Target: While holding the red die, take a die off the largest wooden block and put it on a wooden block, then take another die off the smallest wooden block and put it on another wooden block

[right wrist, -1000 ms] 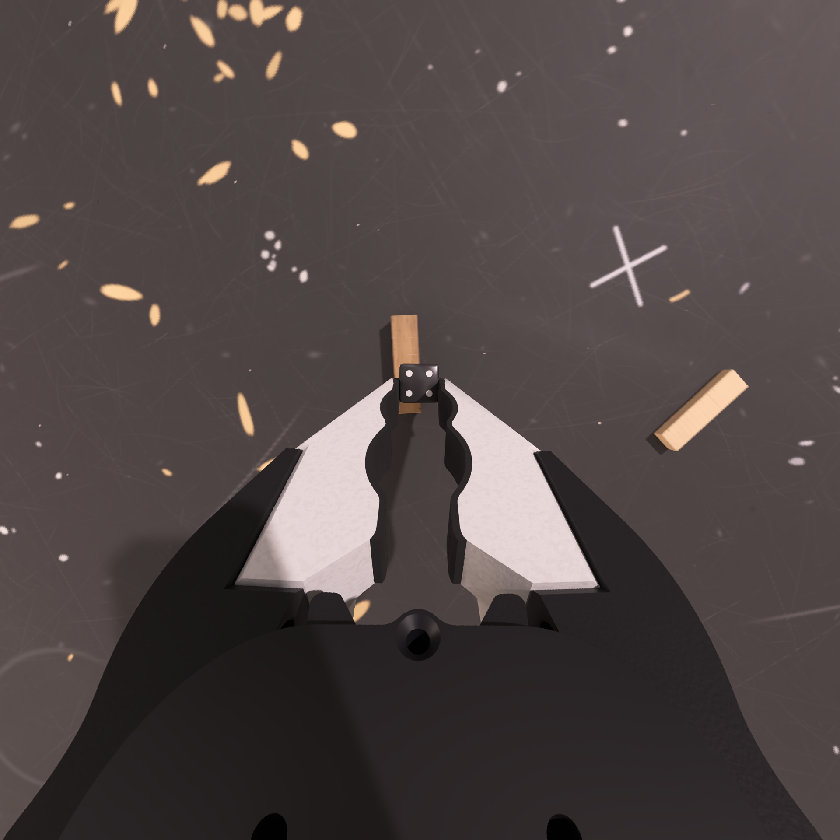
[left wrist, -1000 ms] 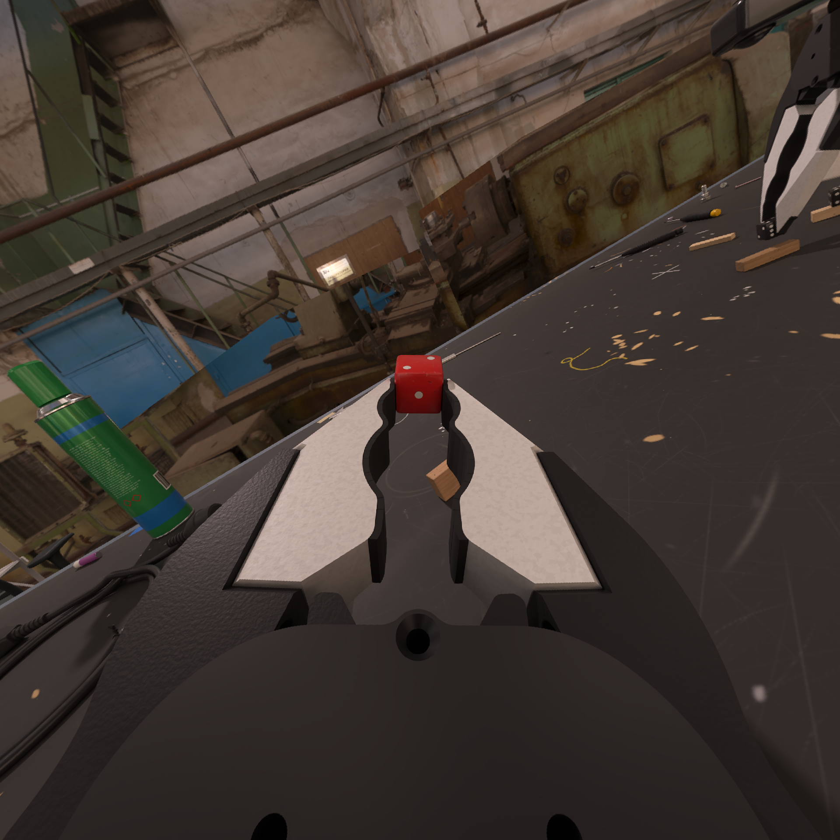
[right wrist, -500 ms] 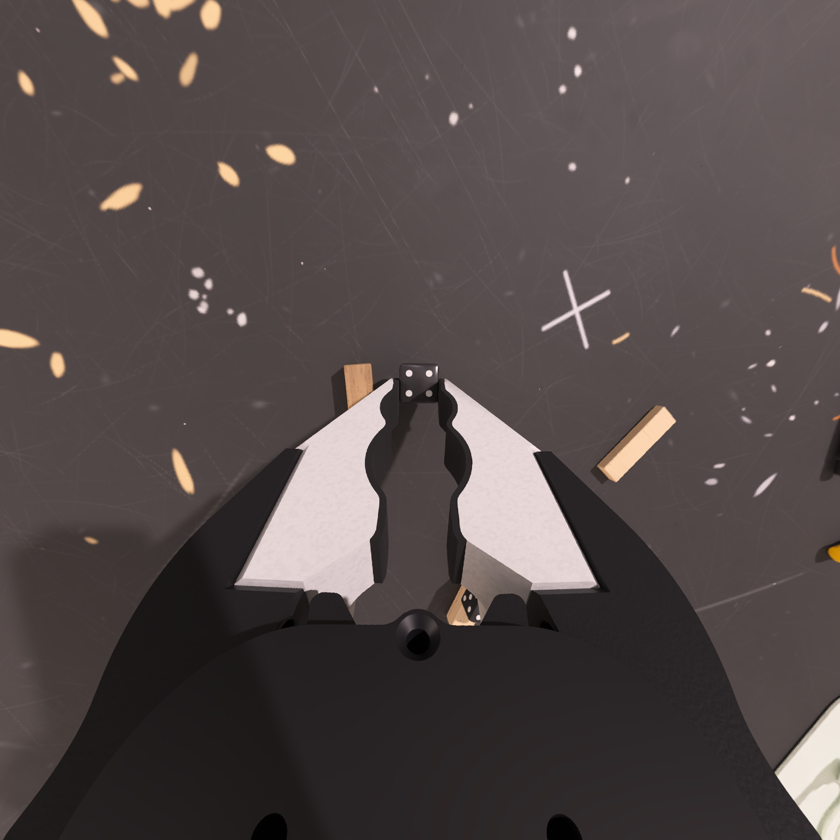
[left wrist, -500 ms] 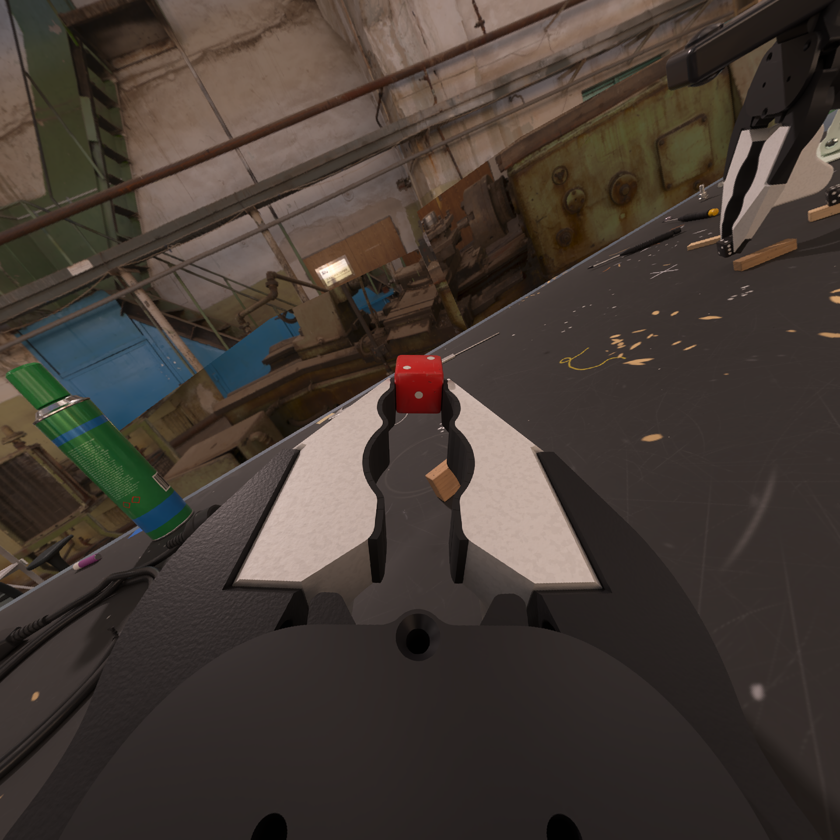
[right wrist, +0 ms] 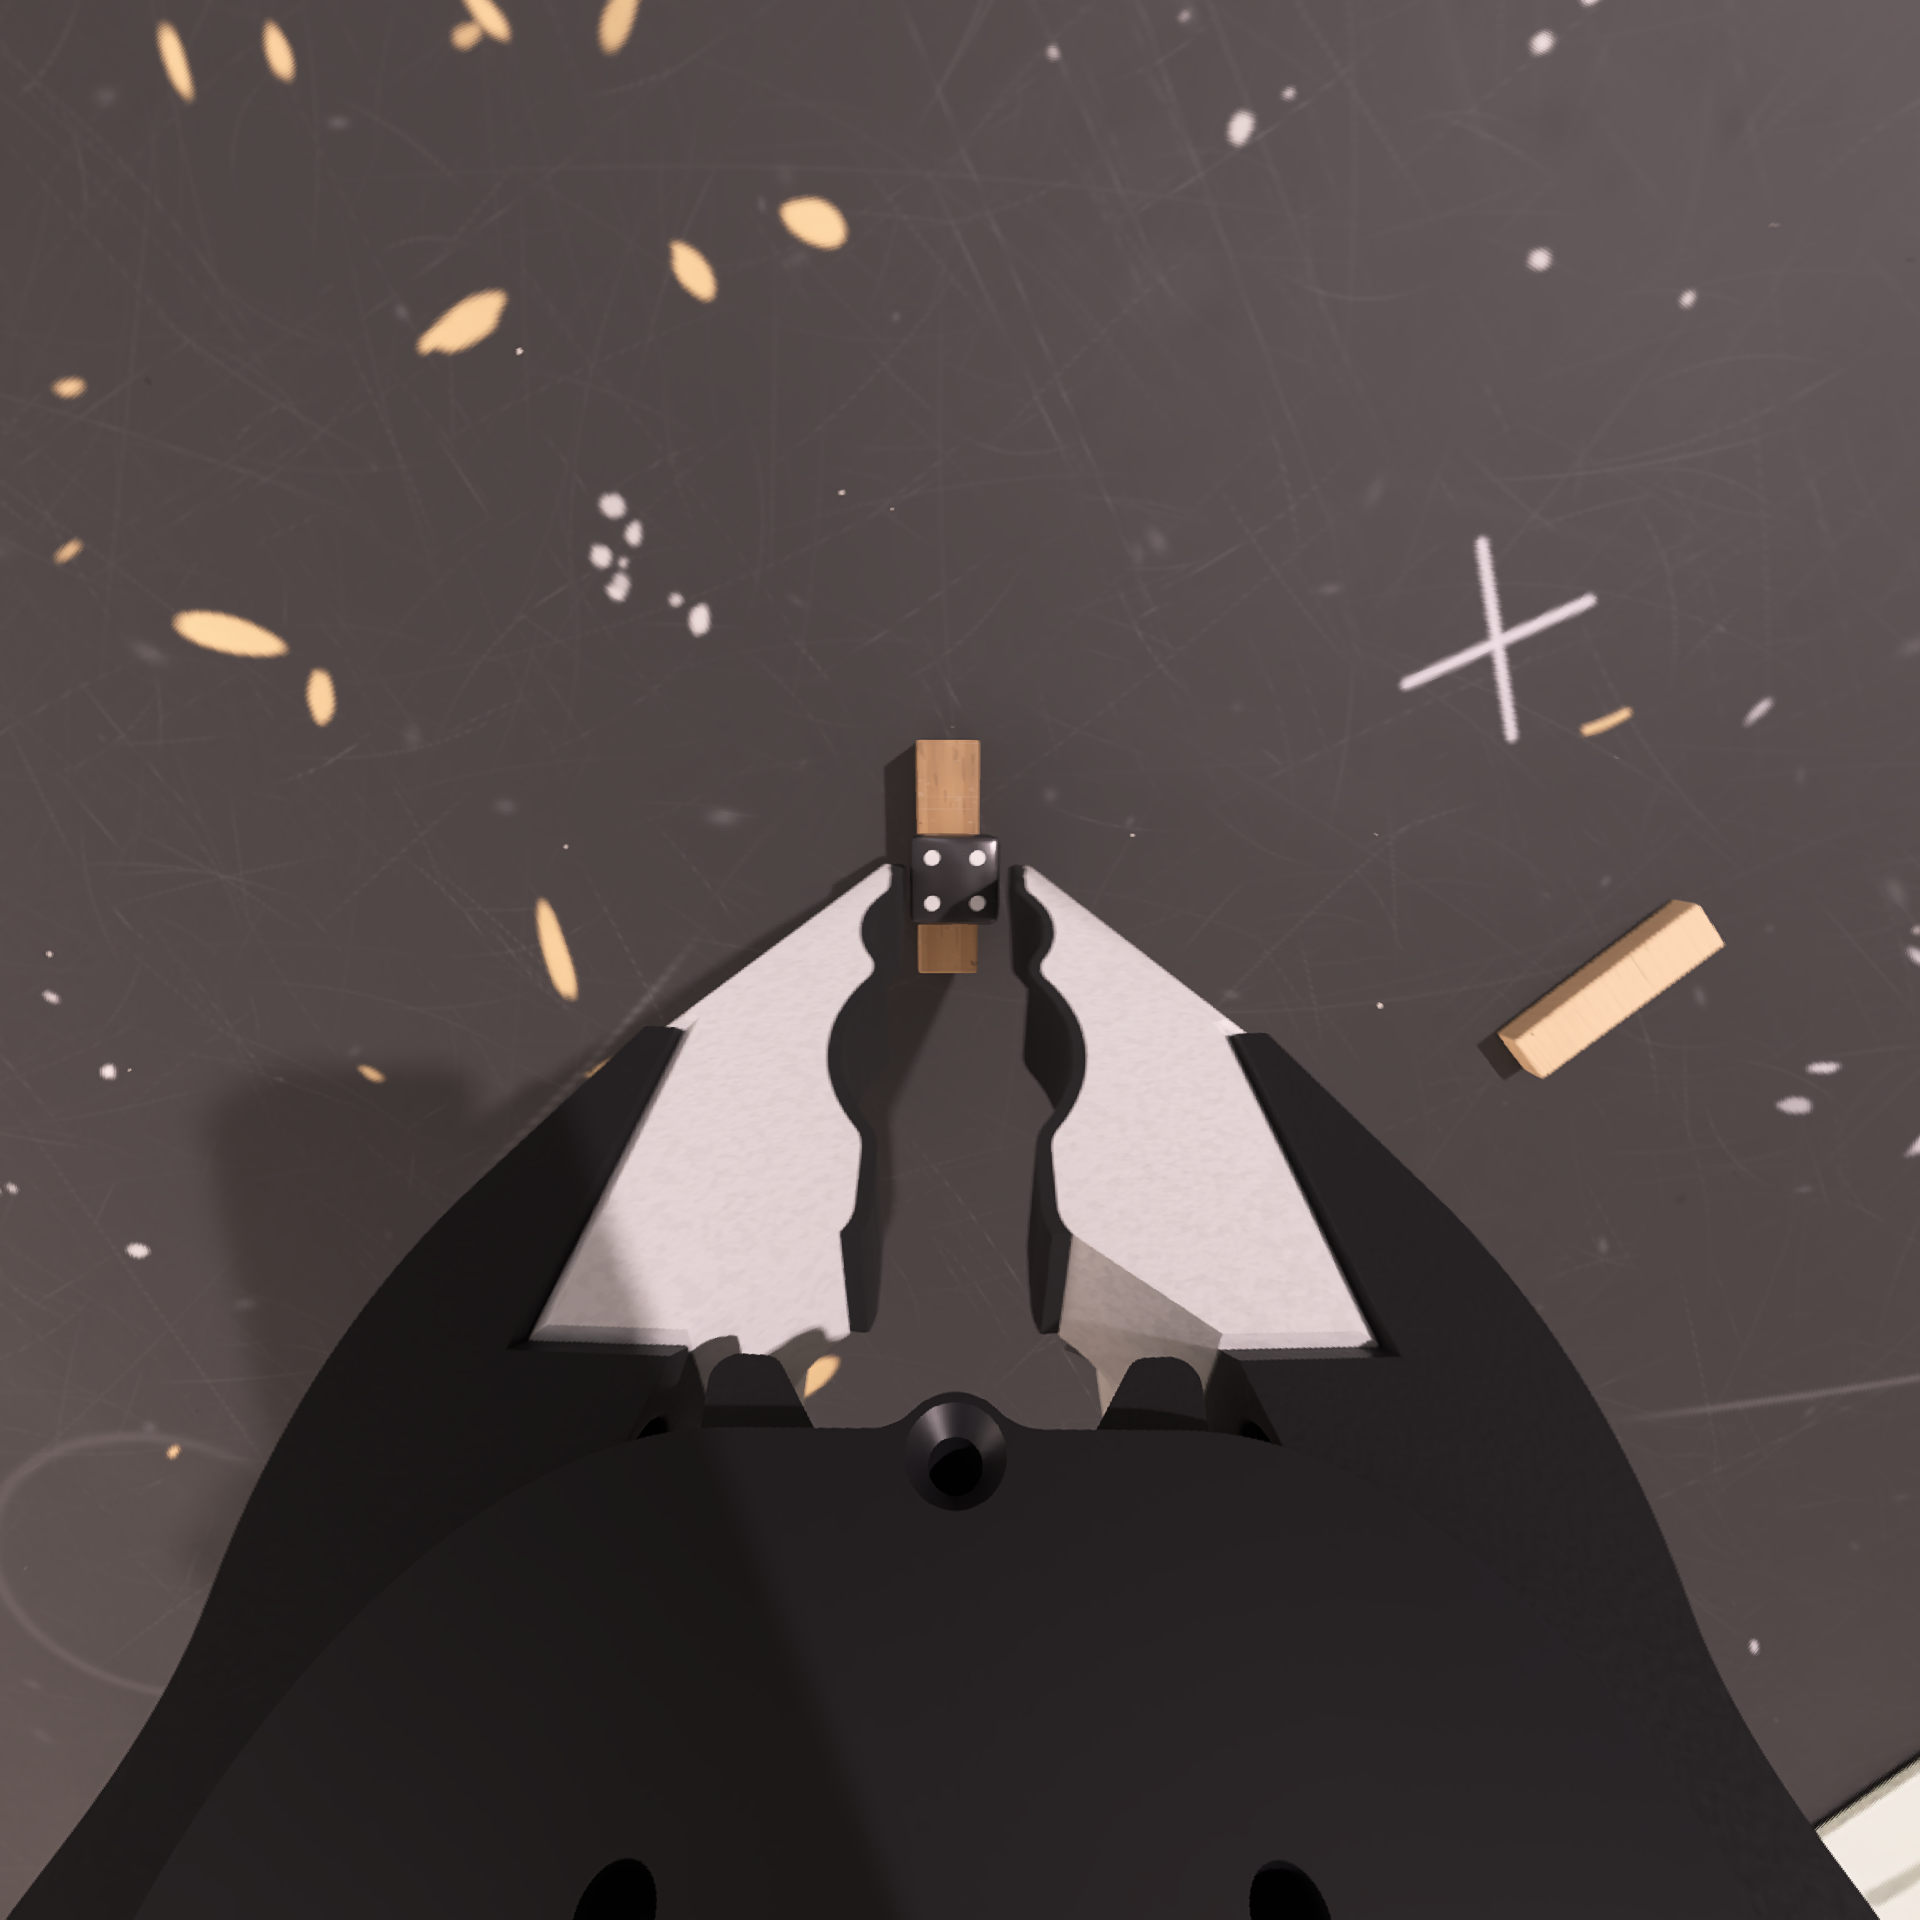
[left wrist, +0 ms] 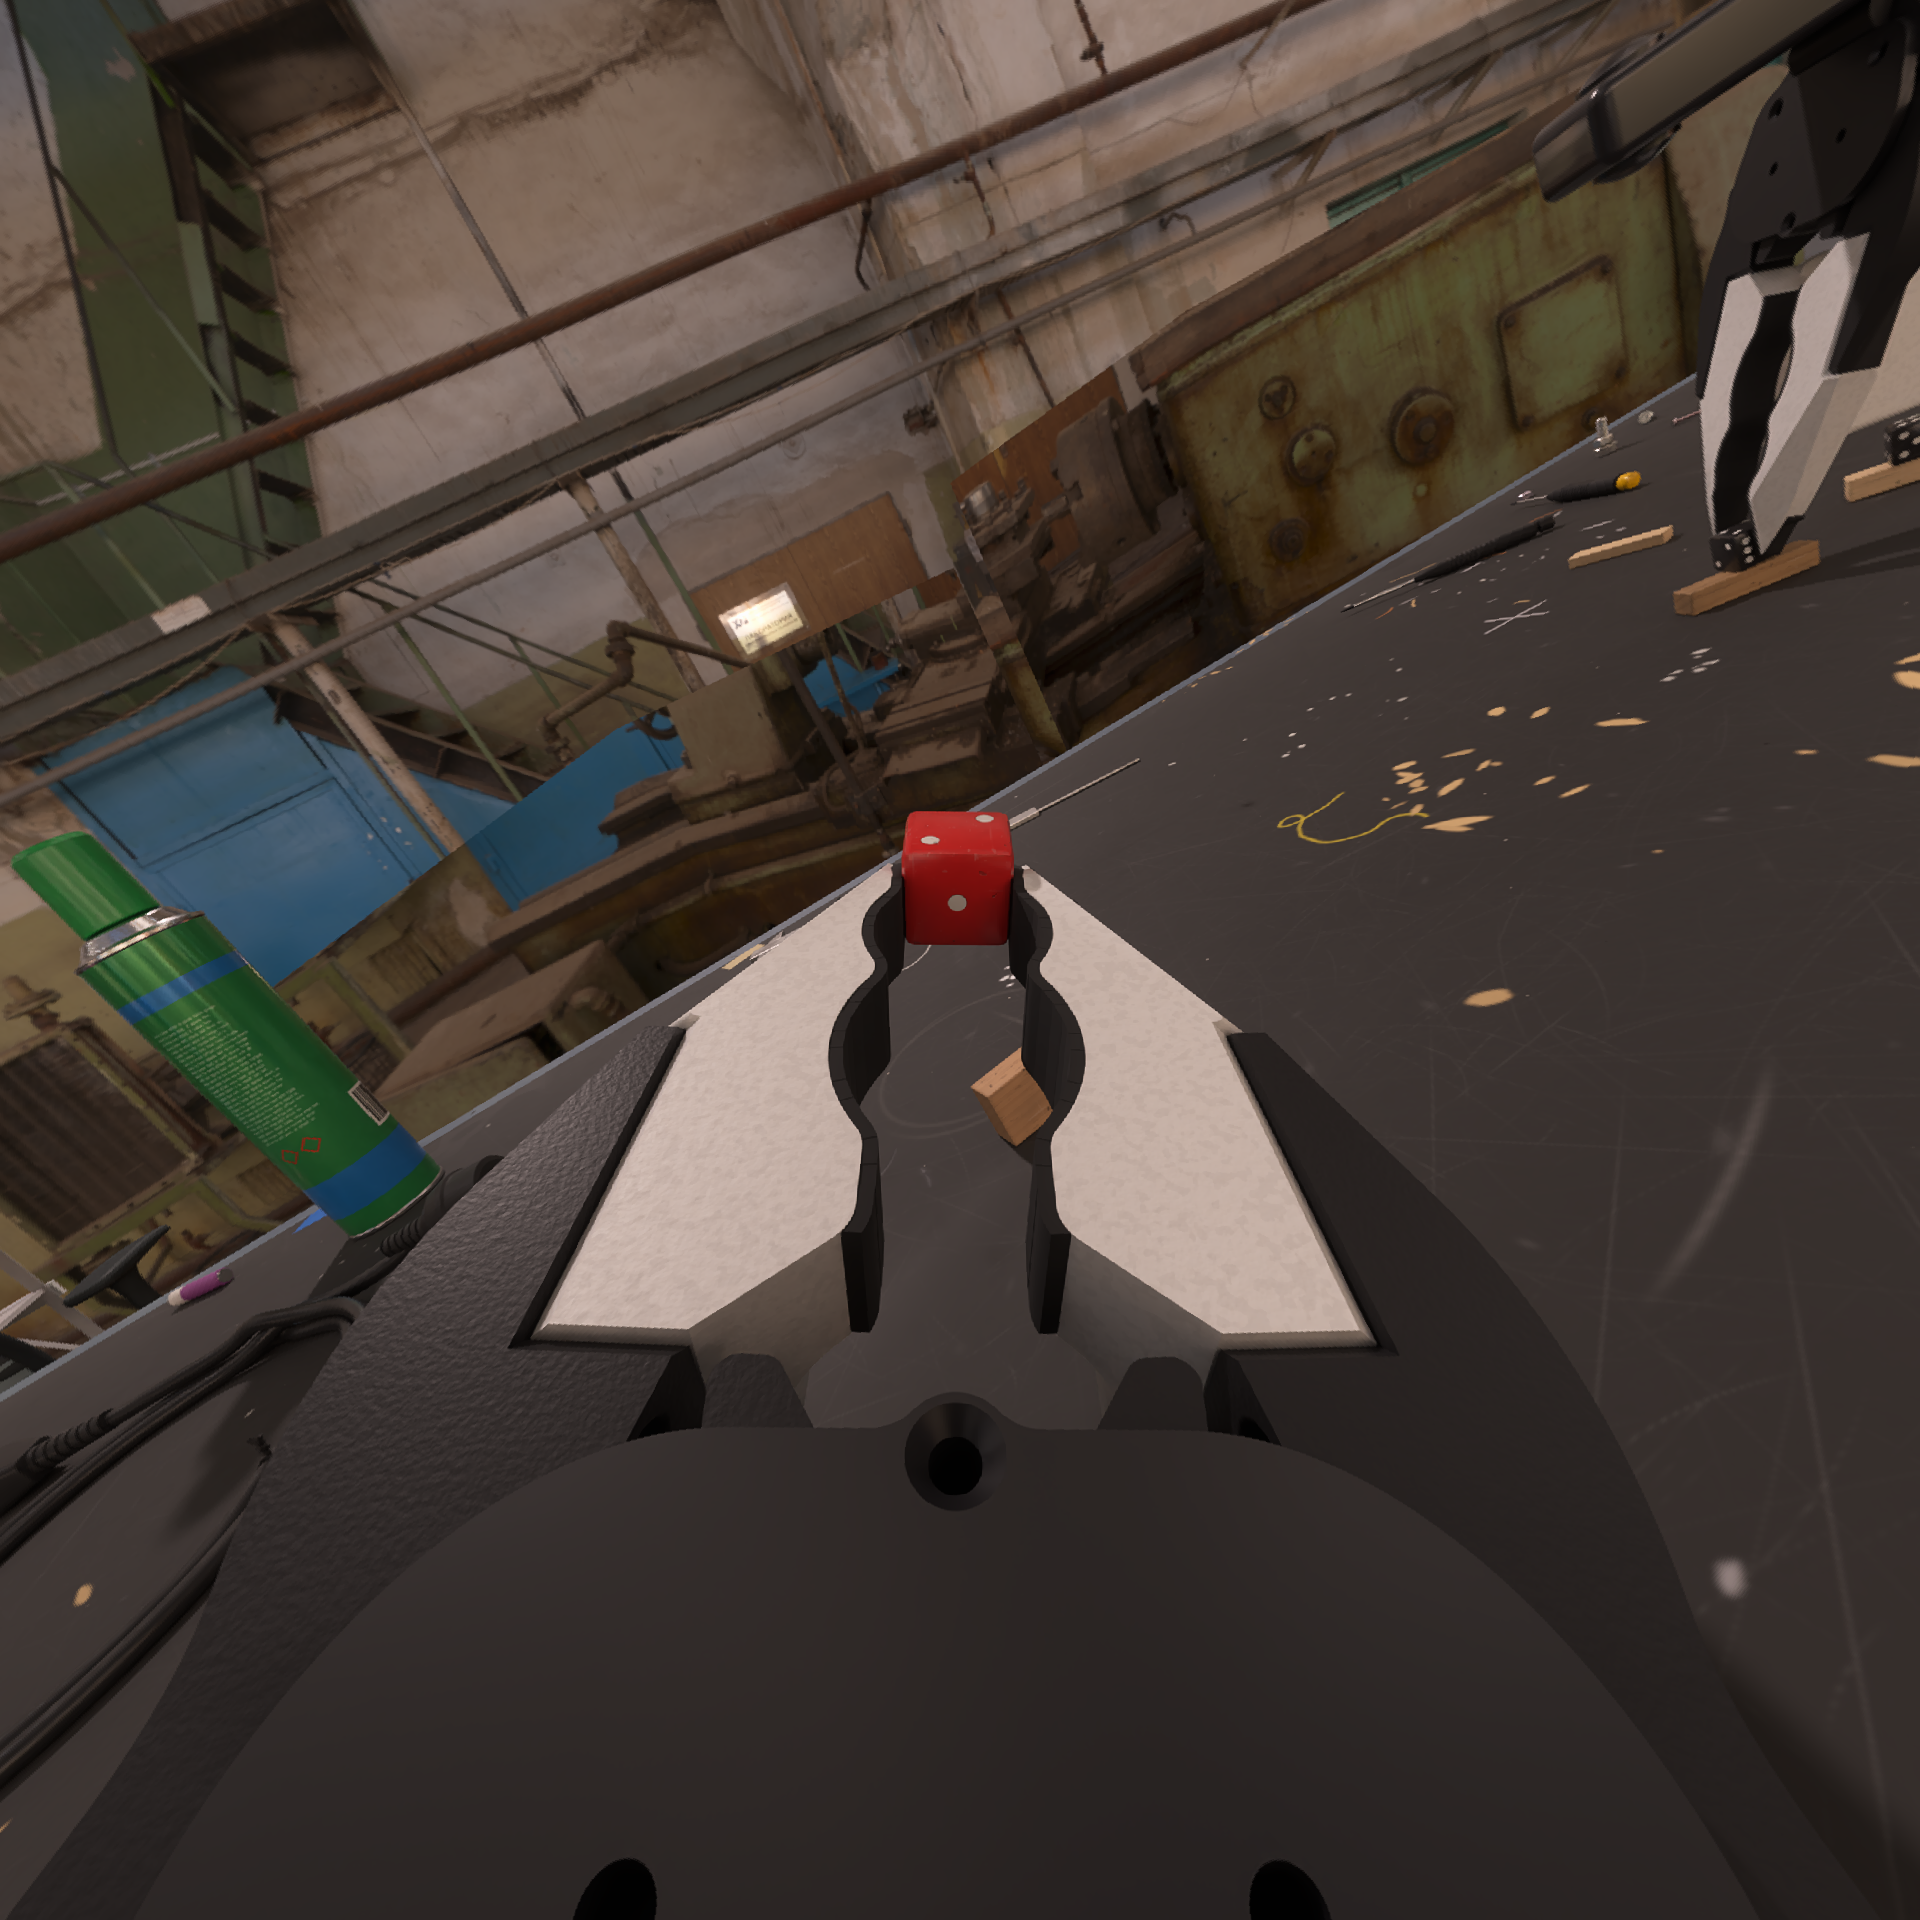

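Observation:
My left gripper (left wrist: 956, 883) is shut on the red die (left wrist: 956, 896), held above the dark table. A small wooden block (left wrist: 1013, 1096) lies on the table below its fingers. My right gripper (right wrist: 958, 883) points straight down over a short wooden block (right wrist: 948, 784). A black die (right wrist: 954, 880) rests on that block between the fingertips. The jaws stand slightly apart from it, with a thin gap on the right side. The right gripper also shows in the left wrist view (left wrist: 1756, 545), with this die (left wrist: 1733, 548) on its block (left wrist: 1745, 580).
A longer wooden block (right wrist: 1610, 987) lies to the right. Another black die (left wrist: 1903, 442) sits on a block (left wrist: 1881, 480) at the far right. A green spray can (left wrist: 239, 1039) and cables (left wrist: 156, 1392) are near the table's left edge. A screwdriver (left wrist: 1579, 488) lies far back.
My right gripper has moved back over the short block and lowered. The black die now rests on the block and the jaws have eased apart. The left gripper has not moved.

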### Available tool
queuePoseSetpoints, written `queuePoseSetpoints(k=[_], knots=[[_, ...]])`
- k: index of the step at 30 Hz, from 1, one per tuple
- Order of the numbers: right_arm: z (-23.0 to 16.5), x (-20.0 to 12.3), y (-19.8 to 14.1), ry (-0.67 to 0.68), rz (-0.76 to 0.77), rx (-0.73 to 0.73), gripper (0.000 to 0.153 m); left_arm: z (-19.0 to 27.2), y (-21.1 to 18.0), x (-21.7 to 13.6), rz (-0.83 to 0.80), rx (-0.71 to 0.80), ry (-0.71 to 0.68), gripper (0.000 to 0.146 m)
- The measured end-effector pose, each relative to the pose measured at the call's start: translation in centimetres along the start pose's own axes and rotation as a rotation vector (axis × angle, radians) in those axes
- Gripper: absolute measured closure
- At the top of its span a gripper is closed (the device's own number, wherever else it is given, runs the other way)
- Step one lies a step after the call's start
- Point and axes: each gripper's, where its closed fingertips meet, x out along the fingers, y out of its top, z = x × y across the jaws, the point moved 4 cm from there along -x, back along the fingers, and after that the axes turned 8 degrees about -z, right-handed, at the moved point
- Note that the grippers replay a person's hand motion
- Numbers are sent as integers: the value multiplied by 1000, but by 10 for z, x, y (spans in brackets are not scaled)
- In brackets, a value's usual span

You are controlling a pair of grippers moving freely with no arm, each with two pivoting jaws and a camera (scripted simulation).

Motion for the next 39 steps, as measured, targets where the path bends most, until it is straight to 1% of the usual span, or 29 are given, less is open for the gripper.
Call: queuePoseSetpoints(k=[2,3,6,8,10,13,17,20,23,27,29,31,33,37,39], knots=[[5,-4,0,-18,25,20,118,0,0,0,0,1,0,127],[8,-6,2,-31,54,31,114,0,0,0,0,1,0,127],[16,-11,10,-50,151,50,113,0,0,0,-1,2,-1,127],[15,-10,16,-22,180,27,113,0,0,0,0,2,-1,127],[11,-7,22,23,176,6,113,0,0,0,0,2,-1,127],[2,-3,28,125,164,-14,111,0,0,0,1,2,-2,127],[0,5,29,122,98,-39,109,0,0,0,0,3,-2,127],[0,10,29,122,59,-47,110,0,0,0,1,3,-3,127],[-1,11,30,114,49,-61,127,0,0,0,1,4,-3,127],[-4,1,30,97,81,-58,137,0,0,0,1,3,-3,127],[-12,-7,28,111,101,-52,141,0,0,0,1,4,-3,127],[-27,-13,25,169,113,-57,142,0,0,0,1,4,-3,127],[-43,-14,21,213,91,-81,142,1,0,0,1,4,-3,127],[-59,-9,14,178,10,-130,141,1,0,0,1,6,-6,127],[-57,-12,18,154,35,-132,136,1,0,0,2,7,-7,127]])
